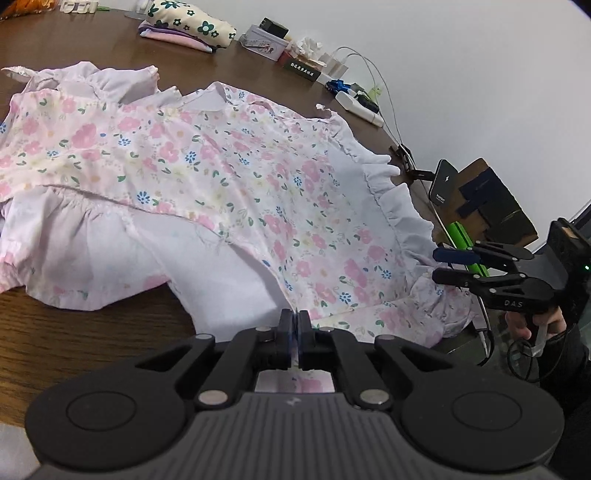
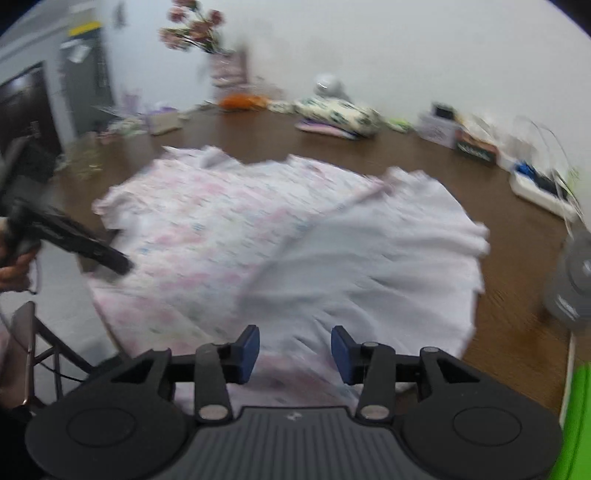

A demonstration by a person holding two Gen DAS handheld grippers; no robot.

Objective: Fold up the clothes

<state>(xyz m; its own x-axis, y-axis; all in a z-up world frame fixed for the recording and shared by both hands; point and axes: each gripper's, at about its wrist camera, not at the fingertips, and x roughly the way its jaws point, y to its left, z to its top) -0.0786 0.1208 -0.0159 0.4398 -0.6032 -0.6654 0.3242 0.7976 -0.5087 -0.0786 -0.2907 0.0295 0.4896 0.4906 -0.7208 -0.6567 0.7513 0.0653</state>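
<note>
Broadly, from the widest thing down:

Counter: a dark wood counter (image 1: 92, 332) carries everything; its far rim is crowded with a folded floral bundle (image 1: 192, 26), a tin, a tissue box and cables, so the fold is best kept to the near, bare part.

Garment: a pink floral dress (image 1: 229, 177) is spread across the middle of the counter, its frilled white sleeve (image 1: 391, 206) lying toward the right edge and part of the plain lining turned up on the left. It is judged to be only partly folded.

Left gripper: the left gripper (image 1: 295, 325) is closed tight on the near hem of the dress, a thin pinch of cloth being seen between its fingers (image 1: 284, 332). The hem should be carried low and evenly, so that the cloth is not dragged out of line.

Right gripper: the right gripper (image 2: 295, 354) stands partly open above the near edge of the dress, with nothing pressed between its blue pads (image 2: 249, 350). A matching grip on the hem further along is judged to be needed before any lift.

Risk: with one corner held alone, the fold would be skewed.
</note>
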